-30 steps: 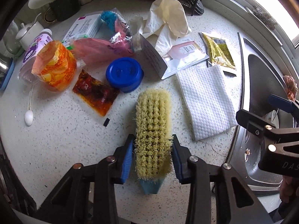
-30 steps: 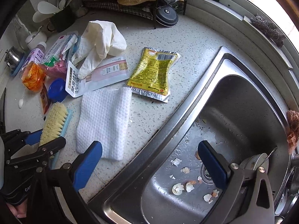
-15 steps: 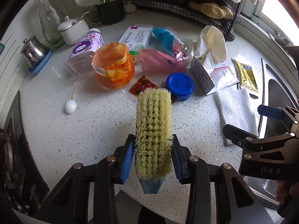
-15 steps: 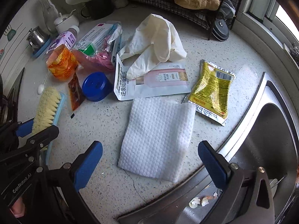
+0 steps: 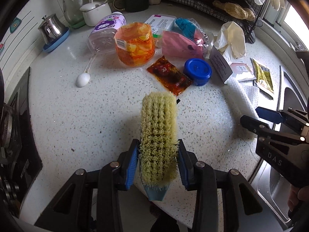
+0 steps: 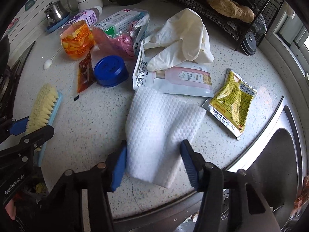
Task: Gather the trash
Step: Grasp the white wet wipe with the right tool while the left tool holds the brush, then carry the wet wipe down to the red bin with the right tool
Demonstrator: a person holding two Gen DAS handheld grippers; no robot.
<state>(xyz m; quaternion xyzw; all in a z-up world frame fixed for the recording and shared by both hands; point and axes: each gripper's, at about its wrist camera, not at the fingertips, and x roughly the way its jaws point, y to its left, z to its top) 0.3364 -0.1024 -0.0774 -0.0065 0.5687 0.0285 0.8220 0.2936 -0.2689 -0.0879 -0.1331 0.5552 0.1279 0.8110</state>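
My left gripper (image 5: 158, 164) is shut on a yellow-bristled scrub brush (image 5: 158, 133) with a blue back, held over the speckled counter (image 5: 96, 116). The brush also shows in the right wrist view (image 6: 43, 106). My right gripper (image 6: 153, 164) is partly closed, its jaws on either side of the near end of a white textured wipe (image 6: 160, 127), which bulges upward between them. Trash lies beyond: a yellow sachet (image 6: 231, 100), a red sauce packet (image 5: 170, 75), a pink-and-white pouch (image 6: 179, 81), a cream rubber glove (image 6: 183, 38) and a blue lid (image 5: 197, 71).
An orange jar (image 5: 135, 44), a purple bottle (image 5: 106, 31), a pink bag (image 5: 179, 44), a white box (image 6: 119, 21) and a cotton swab (image 5: 83, 79) crowd the back. A steel sink (image 6: 270, 164) is at right, a wire rack (image 6: 222, 5) behind, a stove (image 5: 11, 135) at left.
The right gripper moved forward over the wipe and its jaws narrowed around it, bunching it up. The left gripper shifted slightly with the brush still held.
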